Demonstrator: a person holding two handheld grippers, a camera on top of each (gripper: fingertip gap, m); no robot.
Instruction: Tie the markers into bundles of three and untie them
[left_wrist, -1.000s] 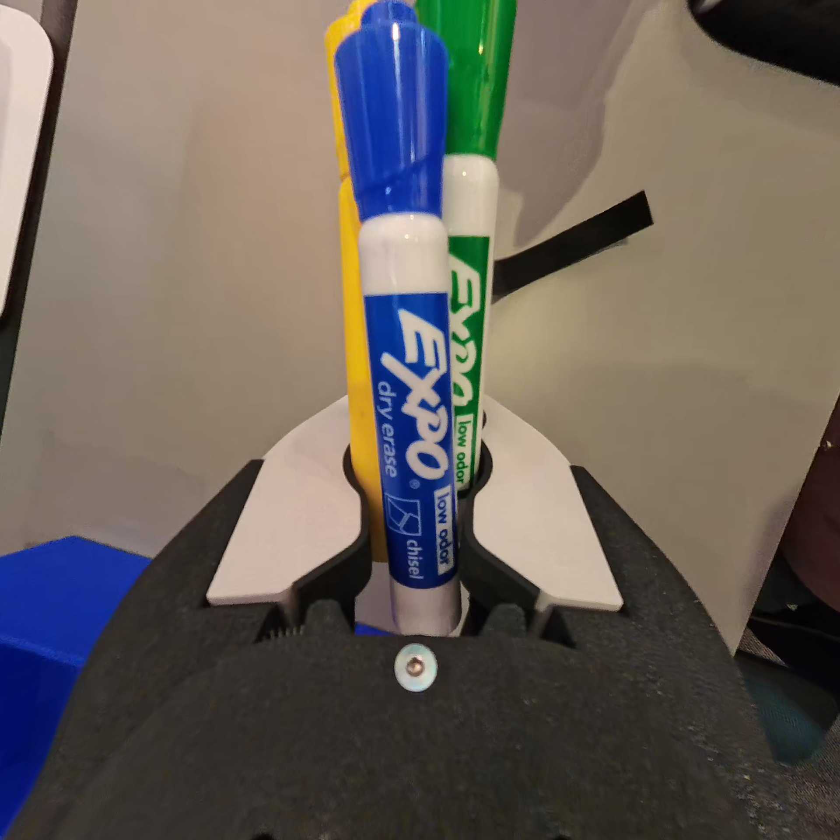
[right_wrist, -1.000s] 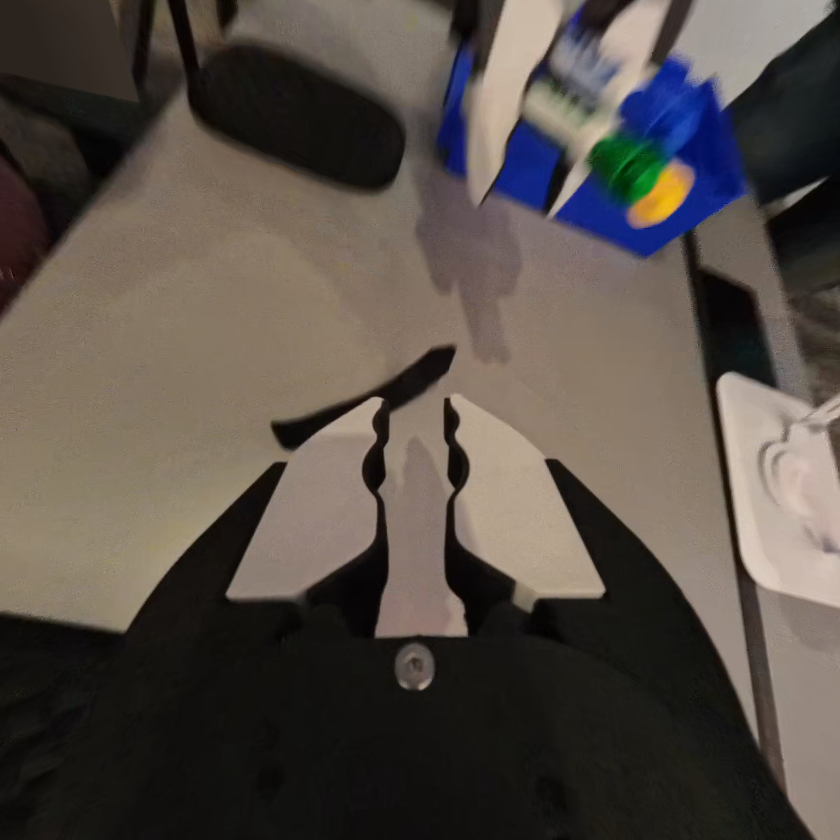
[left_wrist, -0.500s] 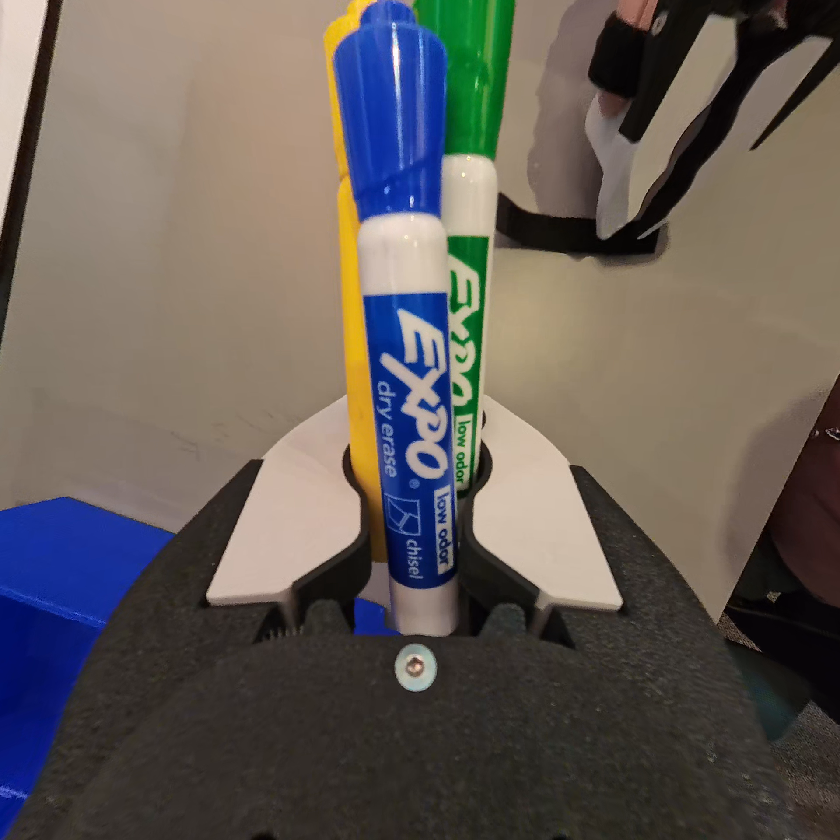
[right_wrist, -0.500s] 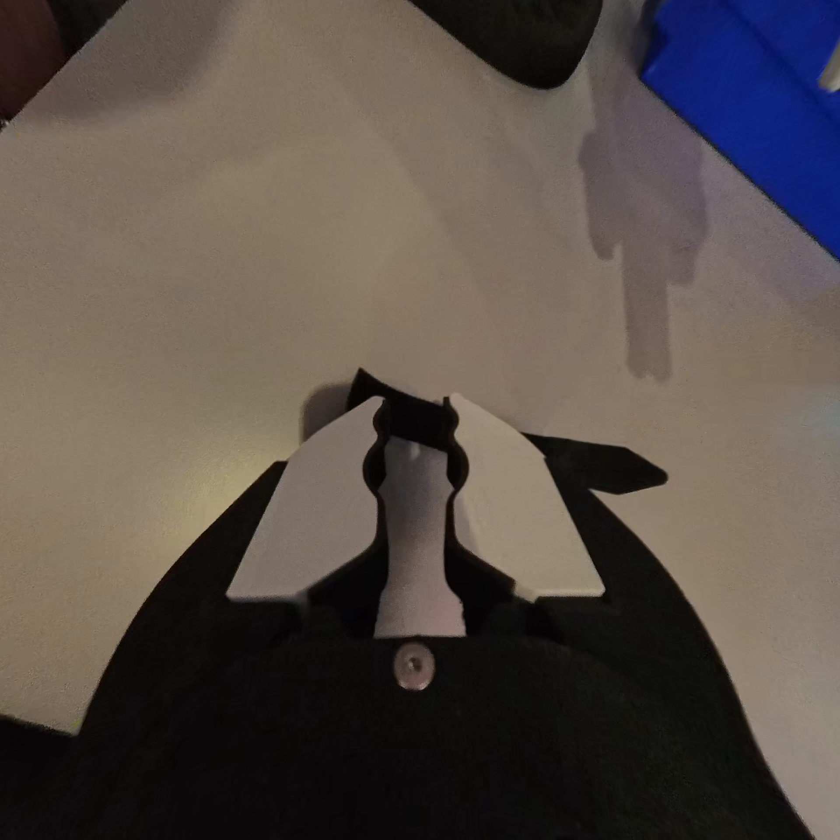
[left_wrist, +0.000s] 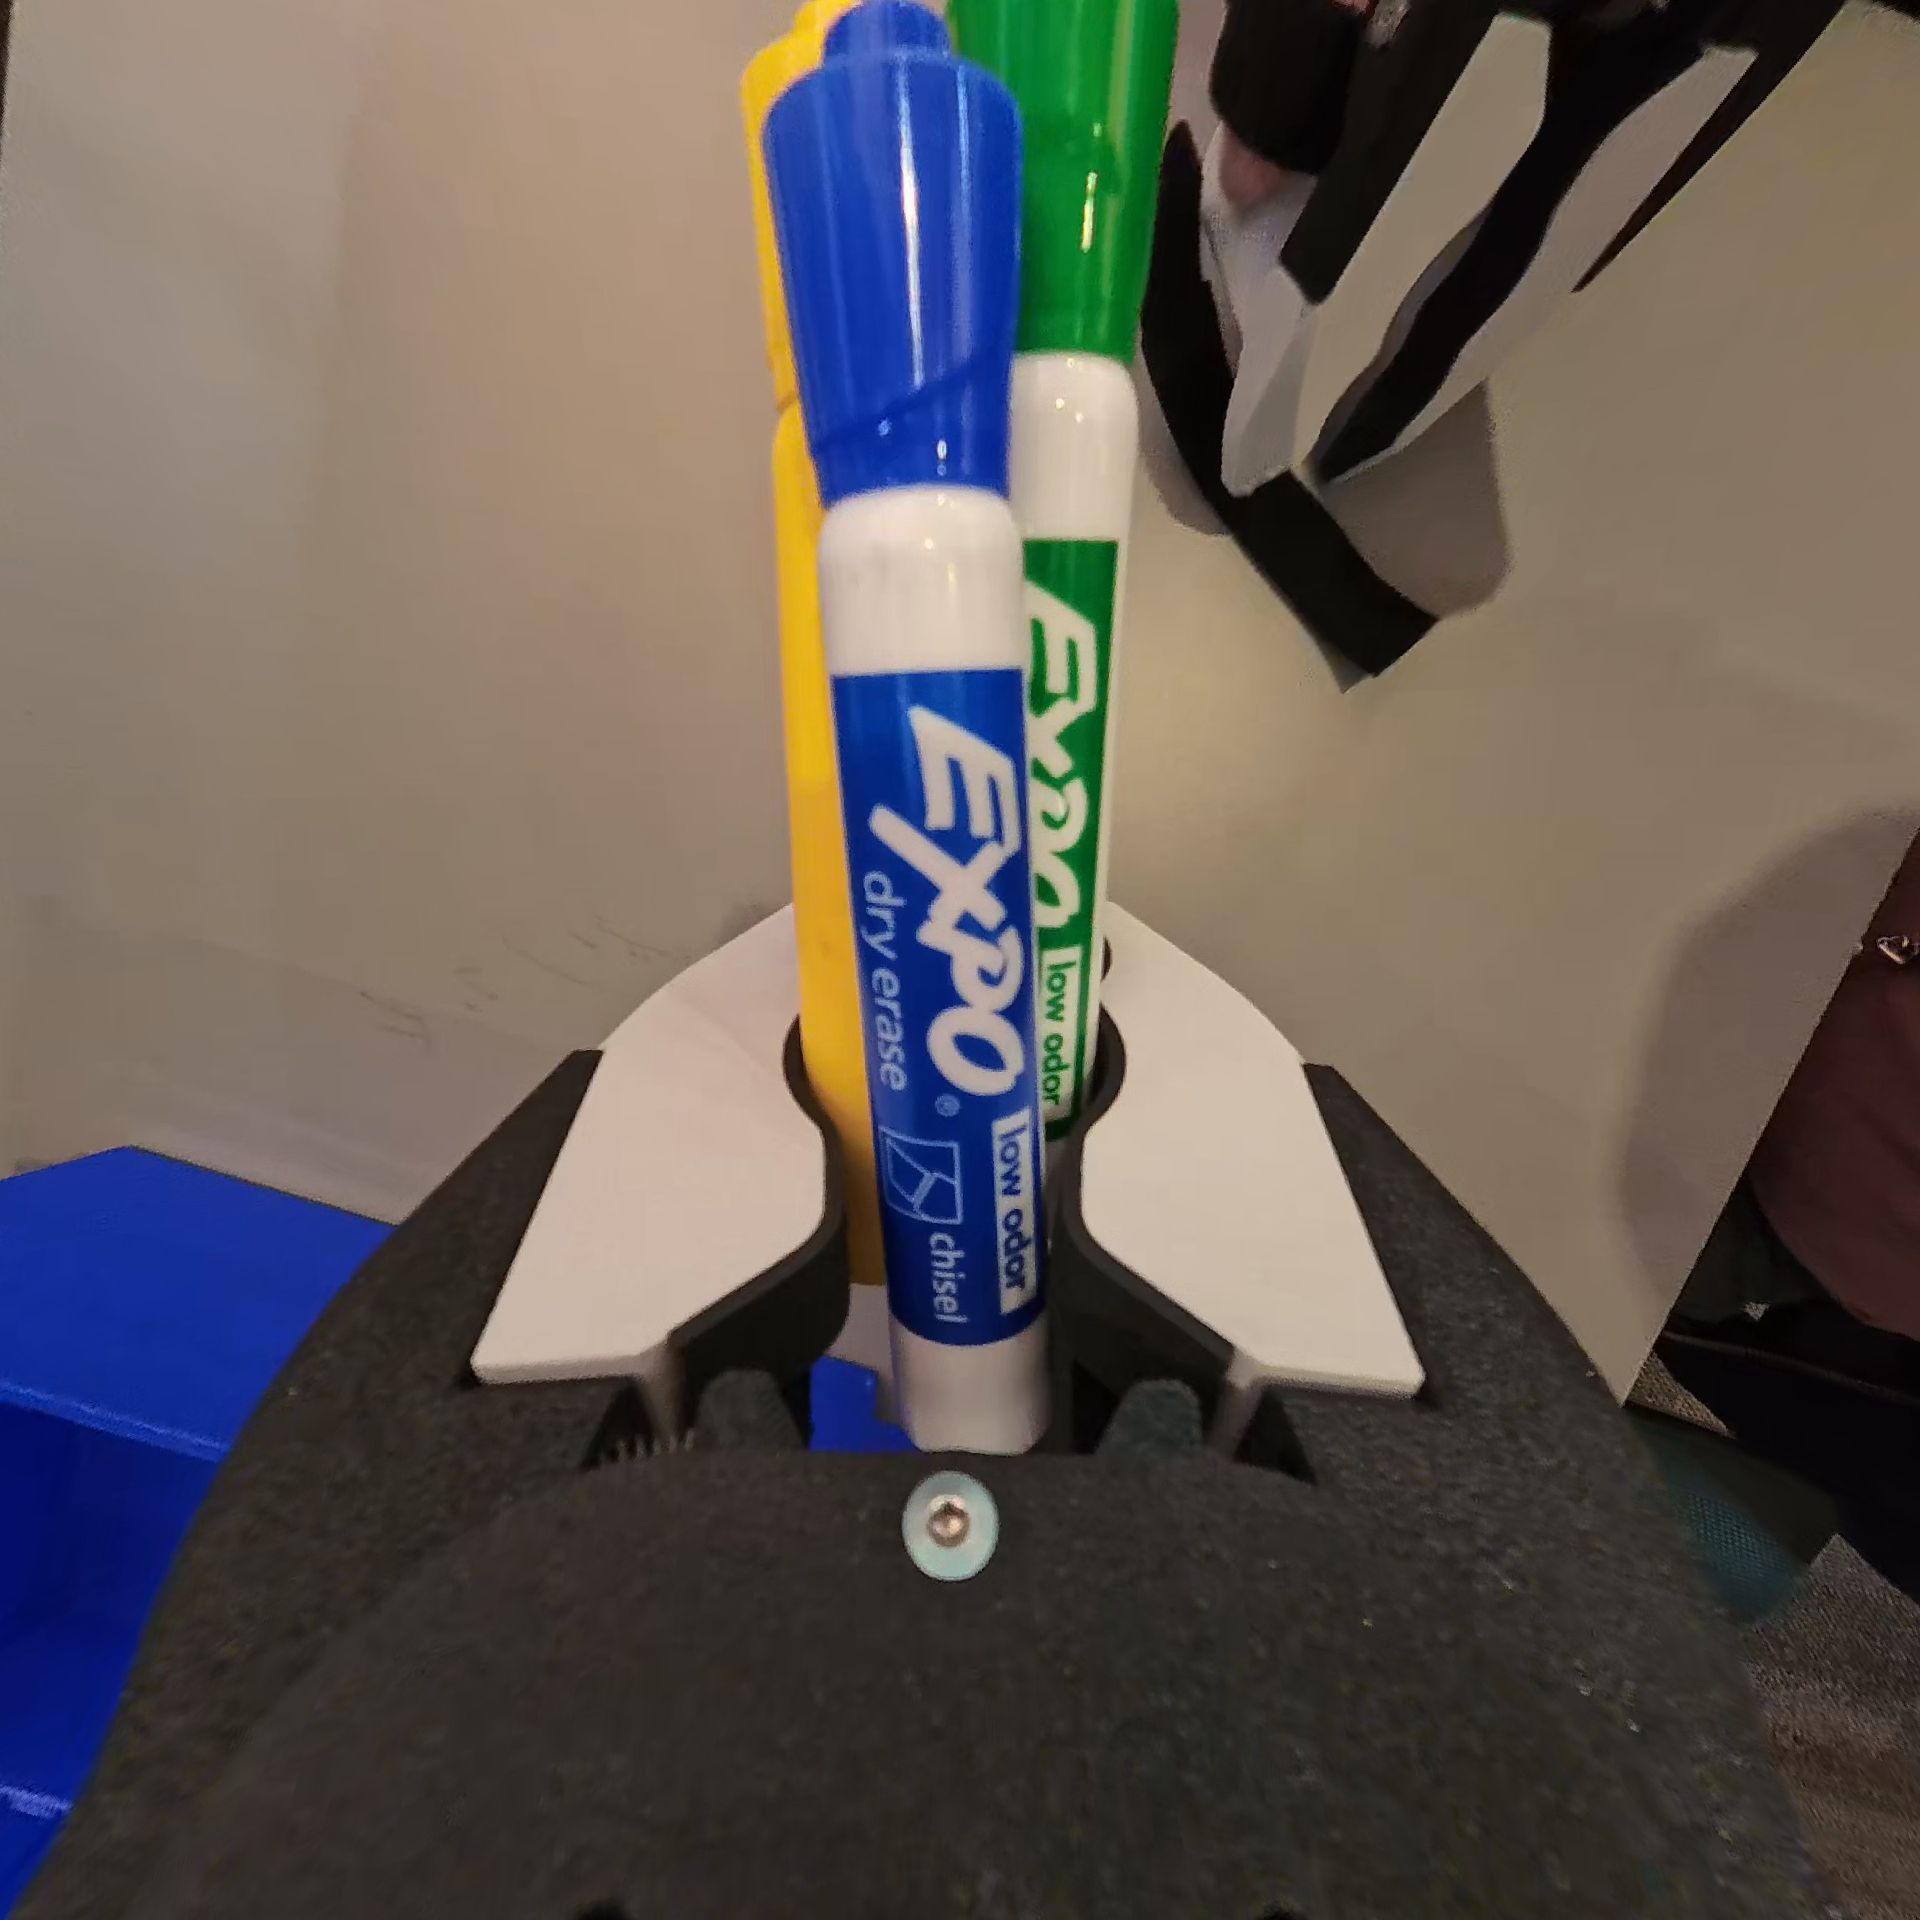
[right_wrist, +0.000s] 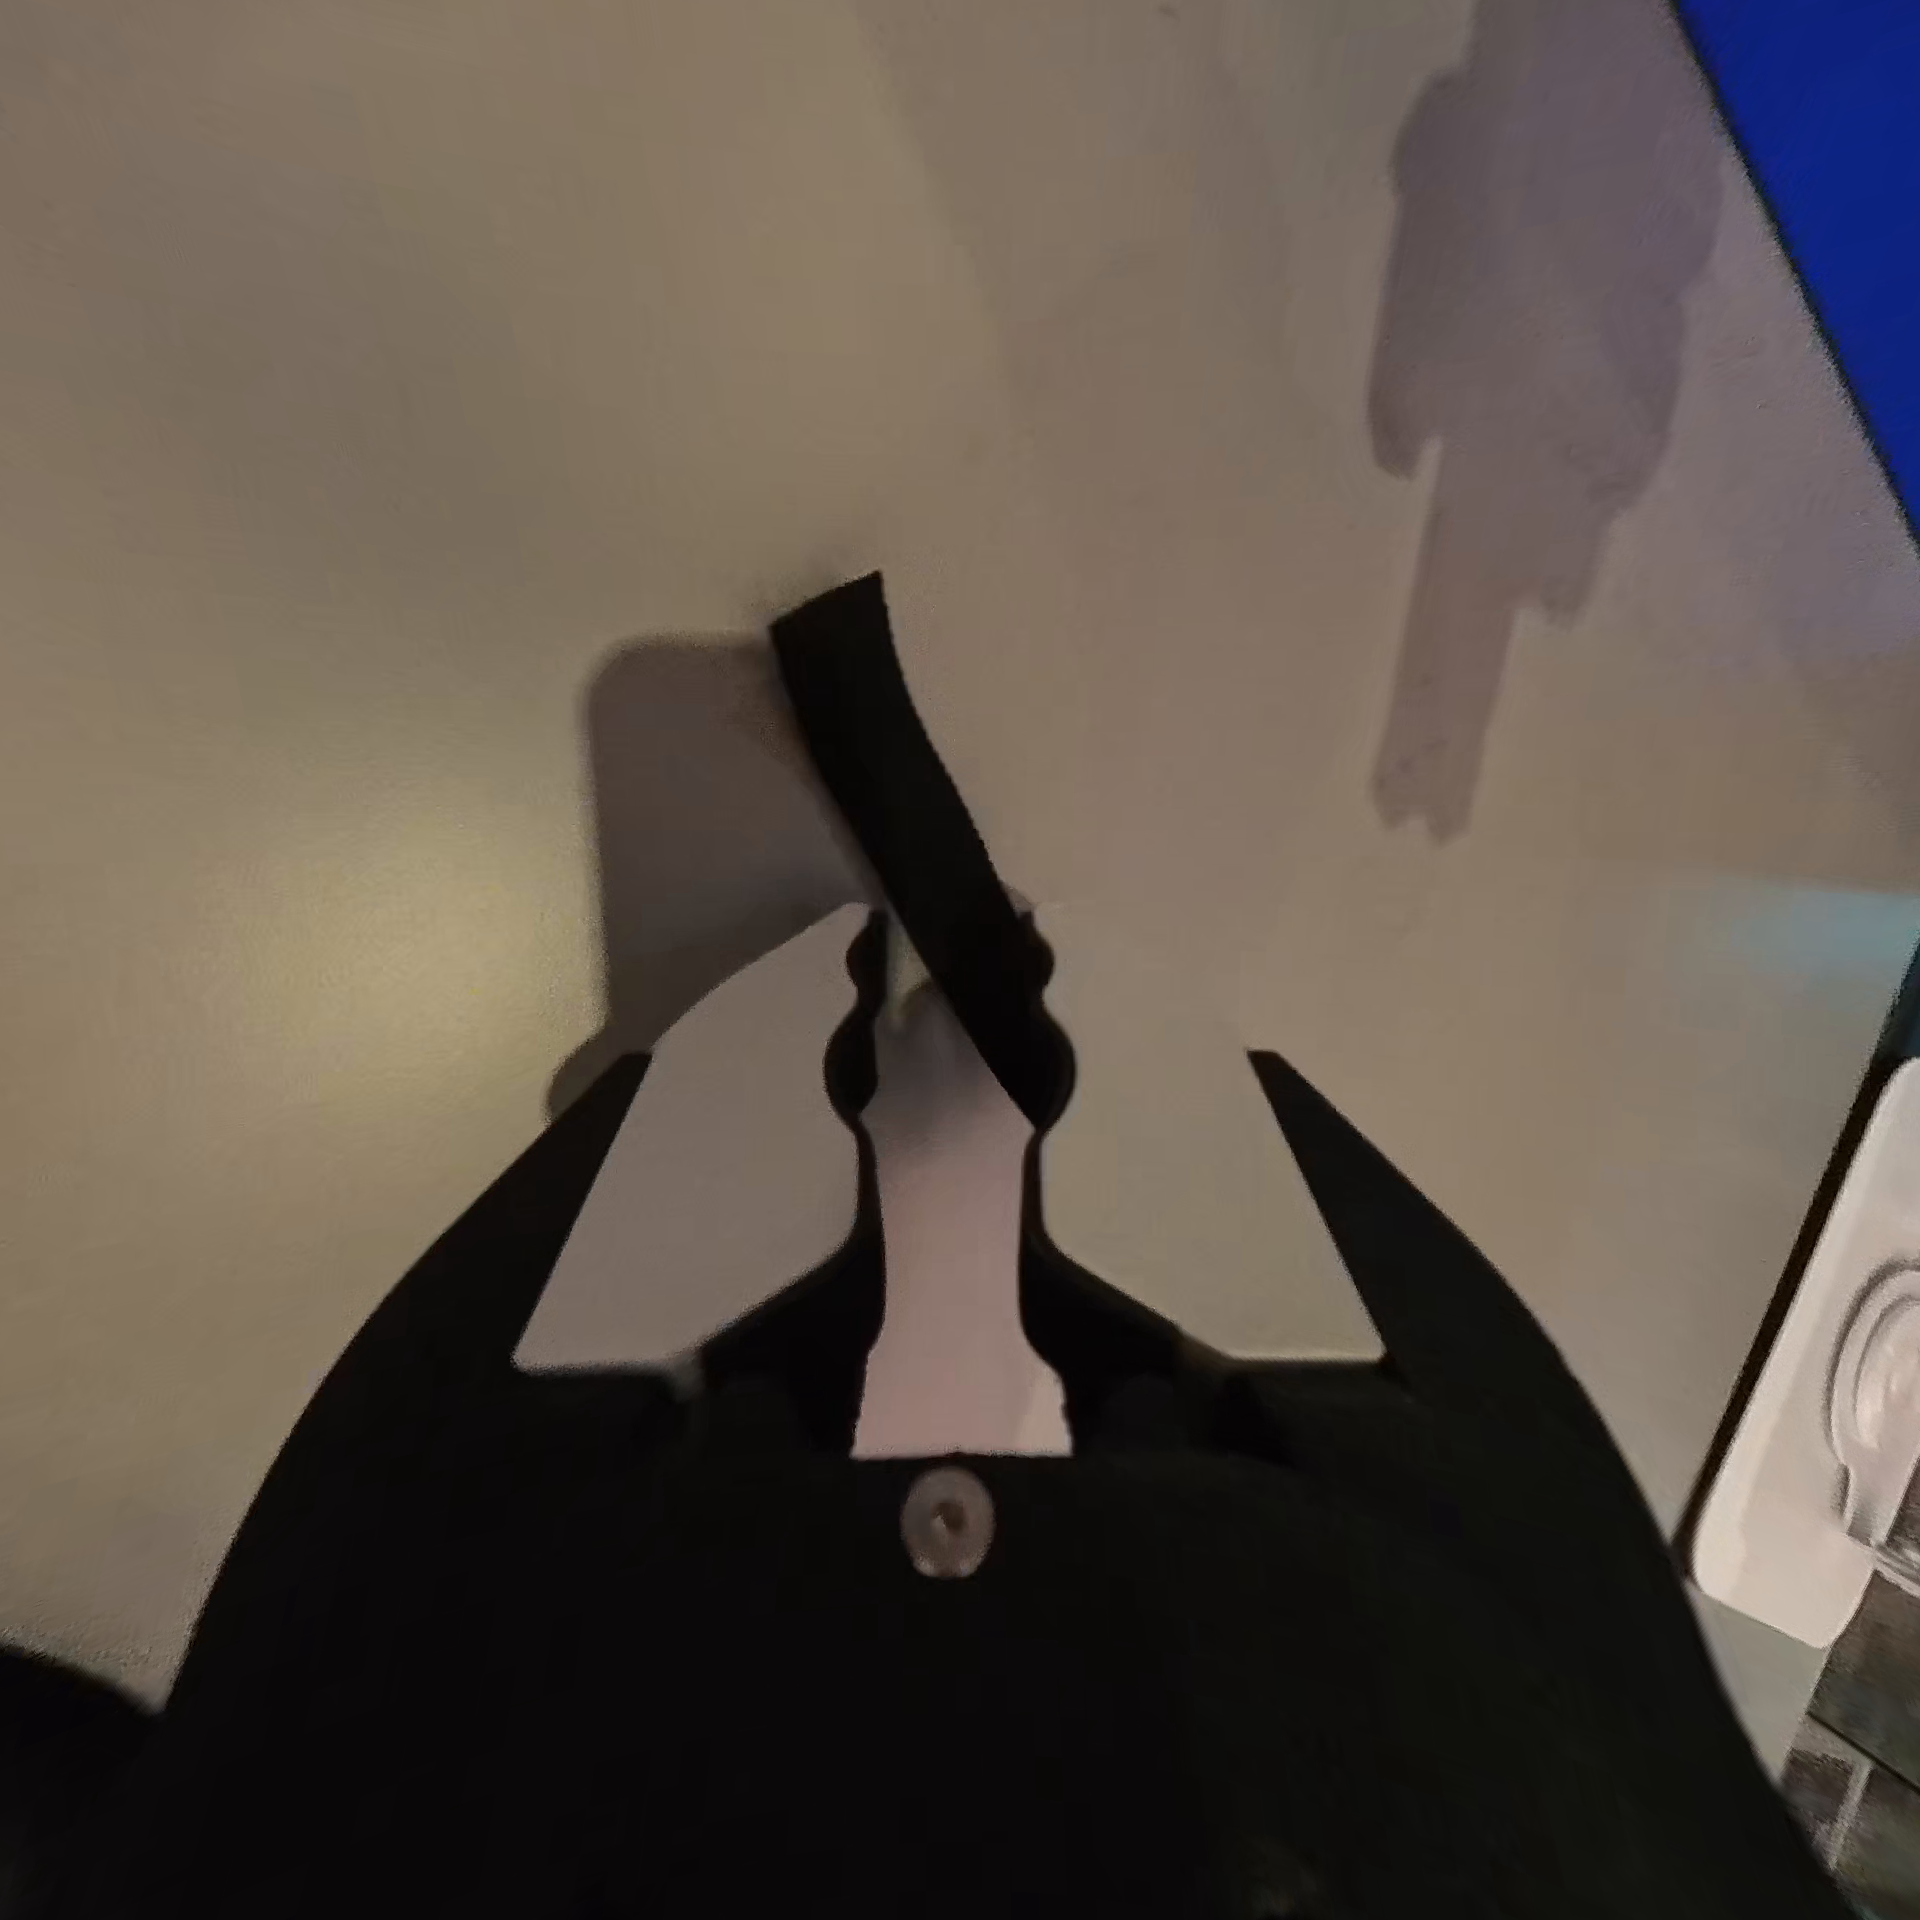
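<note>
My left gripper (left_wrist: 956, 935) is shut on three upright markers: a blue marker (left_wrist: 914, 727) in front, a green marker (left_wrist: 1070, 468) to its right and a yellow marker (left_wrist: 800, 623) behind on the left. My right gripper (right_wrist: 956, 925) is shut on a black strap (right_wrist: 883, 748), which curves up from between its fingertips above the pale table (right_wrist: 416, 416). In the left wrist view the right gripper (left_wrist: 1278, 468) hangs at the upper right of the markers, with the strap (left_wrist: 1340, 582) looping below its tips, close to the green marker.
A blue bin (left_wrist: 125, 1299) sits low on the left and shows again at the top right of the right wrist view (right_wrist: 1849, 208). A white tray (right_wrist: 1808, 1403) lies at the table's right edge. A person's dark sleeve (left_wrist: 1849, 1143) is on the right. There is about 15 centimeters between the tips of the two grippers.
My right gripper came down on the strap lying on the table, took hold of it and lifted it toward the markers. The left gripper kept the markers steady.
</note>
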